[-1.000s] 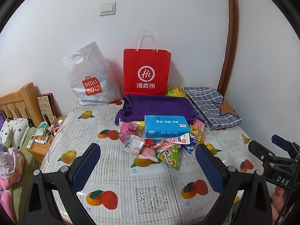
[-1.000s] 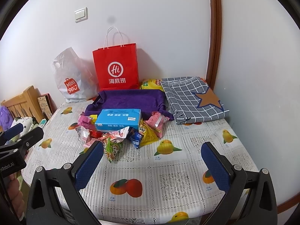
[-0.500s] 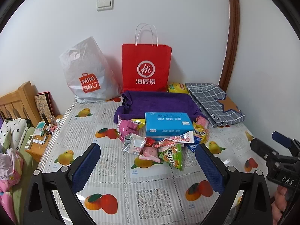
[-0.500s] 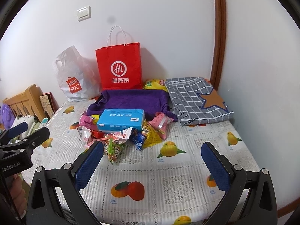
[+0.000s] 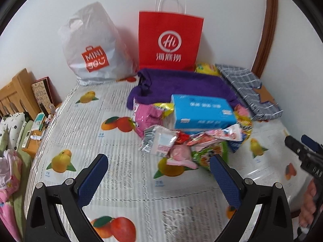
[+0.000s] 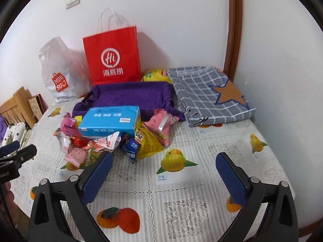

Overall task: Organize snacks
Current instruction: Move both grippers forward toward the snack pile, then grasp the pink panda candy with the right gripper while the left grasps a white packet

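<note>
A pile of snack packets [image 5: 181, 141] lies mid-table around a blue box [image 5: 201, 111], in front of a purple cloth [image 5: 181, 84]. The pile also shows in the right wrist view [image 6: 101, 143] with the blue box [image 6: 110, 121], a yellow packet [image 6: 149, 143] and a pink packet [image 6: 163, 125]. My left gripper [image 5: 158, 168] is open and empty, just short of the pile's near edge. My right gripper [image 6: 164, 168] is open and empty, right of the pile over bare tablecloth.
A red paper bag [image 5: 169, 40] and a white Miniso bag [image 5: 92, 48] stand against the back wall. A folded checked cloth [image 6: 210, 94] lies at back right beside a yellow bag [image 6: 155, 74]. A wooden headboard [image 5: 14, 92] and cluttered bedside stand are left of the fruit-print tablecloth [image 6: 181, 191].
Both grippers have moved forward toward the pile, which now looks larger and nearer. Both stay open. Nothing on the table has moved.
</note>
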The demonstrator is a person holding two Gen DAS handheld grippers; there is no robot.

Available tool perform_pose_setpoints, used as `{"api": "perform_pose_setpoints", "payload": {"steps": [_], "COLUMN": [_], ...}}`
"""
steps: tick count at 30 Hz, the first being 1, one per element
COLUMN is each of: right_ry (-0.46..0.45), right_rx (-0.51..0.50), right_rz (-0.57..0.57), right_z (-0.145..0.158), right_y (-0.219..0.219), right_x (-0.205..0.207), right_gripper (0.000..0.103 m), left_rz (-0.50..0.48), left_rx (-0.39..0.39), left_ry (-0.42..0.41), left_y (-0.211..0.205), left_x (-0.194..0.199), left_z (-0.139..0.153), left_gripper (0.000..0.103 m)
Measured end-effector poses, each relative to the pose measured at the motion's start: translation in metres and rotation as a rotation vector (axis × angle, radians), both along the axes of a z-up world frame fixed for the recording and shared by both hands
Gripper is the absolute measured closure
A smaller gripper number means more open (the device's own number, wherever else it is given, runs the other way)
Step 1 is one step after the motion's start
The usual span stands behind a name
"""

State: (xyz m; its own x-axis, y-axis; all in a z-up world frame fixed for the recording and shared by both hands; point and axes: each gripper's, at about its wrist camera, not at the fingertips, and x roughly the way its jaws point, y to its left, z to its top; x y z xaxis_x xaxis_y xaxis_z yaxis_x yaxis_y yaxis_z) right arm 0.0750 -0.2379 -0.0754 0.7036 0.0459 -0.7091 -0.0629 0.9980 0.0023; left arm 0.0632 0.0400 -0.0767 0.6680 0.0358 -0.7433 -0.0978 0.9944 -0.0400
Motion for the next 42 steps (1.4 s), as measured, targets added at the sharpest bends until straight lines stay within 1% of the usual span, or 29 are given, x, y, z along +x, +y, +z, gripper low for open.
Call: {"api": "perform_pose_setpoints", "payload": {"steps": [4, 6, 8, 10, 17, 21, 24, 28, 30, 31, 33, 34, 35, 38, 42], "right_ry": [0.021, 0.033, 0.049, 0.069, 0.133, 0.185, 0.232, 0.280, 0.312, 0.323, 0.345, 0.355, 0.358, 0.330, 0.313], "right_rx": [-0.006, 0.002, 0.019, 0.037, 0.029, 0.060, 0.059, 0.063, 0.095, 0.119, 0.152, 0.151, 0.144, 0.118, 0.114], "right_rz": [0.005, -0.002, -0.008, -0.013, -0.002, 0.010, 0.026, 0.038, 0.042, 0.044, 0.063, 0.072, 0.077, 0.088, 0.097], "right_z": [-0.015, -0.021, -0.024, -0.028, -0.047, -0.063, -0.077, -0.093, -0.099, -0.101, -0.102, -0.103, -0.103, -0.095, -0.083], "right_y": [-0.001, -0.003, -0.004, -0.006, -0.001, -0.001, 0.003, 0.003, 0.000, -0.003, -0.006, -0.006, -0.007, -0.012, -0.028], "right_x": [0.024, 0.042, 0.057, 0.076, 0.131, 0.158, 0.174, 0.186, 0.191, 0.193, 0.195, 0.196, 0.196, 0.189, 0.174], "right_gripper": [0.012, 0.014, 0.022, 0.026, 0.026, 0.026, 0.026, 0.026, 0.026, 0.030, 0.042, 0.055, 0.056, 0.059, 0.059], "left_rz": [0.005, 0.006, 0.010, 0.011, 0.050, 0.085, 0.113, 0.143, 0.159, 0.167, 0.176, 0.179, 0.179, 0.169, 0.135], "left_rx": [-0.006, -0.010, -0.011, -0.015, -0.020, -0.043, -0.050, -0.059, -0.066, -0.070, -0.075, -0.074, -0.074, -0.084, -0.089], "left_ry": [0.022, 0.032, 0.029, 0.034, 0.047, 0.054, 0.066, 0.075, 0.081, 0.083, 0.088, 0.095, 0.098, 0.095, 0.090], "left_y": [0.009, 0.013, 0.017, 0.021, 0.033, 0.041, 0.045, 0.049, 0.050, 0.051, 0.050, 0.048, 0.046, 0.038, 0.025], "left_x": [0.015, 0.023, 0.031, 0.039, 0.062, 0.068, 0.068, 0.067, 0.066, 0.066, 0.065, 0.065, 0.065, 0.065, 0.067], "left_z": [-0.012, -0.016, -0.018, -0.020, -0.025, -0.029, -0.032, -0.035, -0.036, -0.036, -0.037, -0.038, -0.038, -0.037, -0.037], "left_gripper": [0.002, 0.002, 0.003, 0.003, 0.003, 0.003, 0.003, 0.003, 0.003, 0.003, 0.003, 0.003, 0.004, 0.004, 0.003]}}
